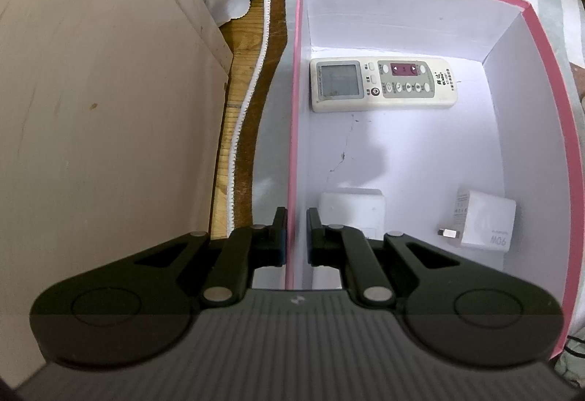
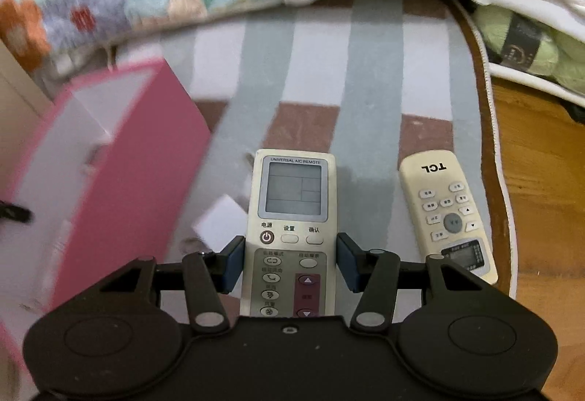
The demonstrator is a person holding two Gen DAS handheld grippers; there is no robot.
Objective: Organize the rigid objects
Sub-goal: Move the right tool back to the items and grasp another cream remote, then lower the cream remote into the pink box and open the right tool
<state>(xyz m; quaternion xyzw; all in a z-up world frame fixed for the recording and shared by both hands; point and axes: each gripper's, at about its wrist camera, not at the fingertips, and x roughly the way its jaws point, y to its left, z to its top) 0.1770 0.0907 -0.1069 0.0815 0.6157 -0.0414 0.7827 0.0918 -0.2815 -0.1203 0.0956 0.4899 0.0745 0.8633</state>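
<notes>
Left wrist view: left claw pinching the near side wall of the pink box, one finger outside, one inside. Within the box, a white remote lying flat by the far wall, long axis across the box, screen end toward the clamped wall; a white charger near the opposite wall, prongs toward the clamped wall; another white block just beyond the claw. Right wrist view: right claw pinching a universal A/C remote across its width, long axis along the fingers, screen end pointing away, right of the box. Farther right of the box, a TCL remote flat on the striped bedding, logo end away.
</notes>
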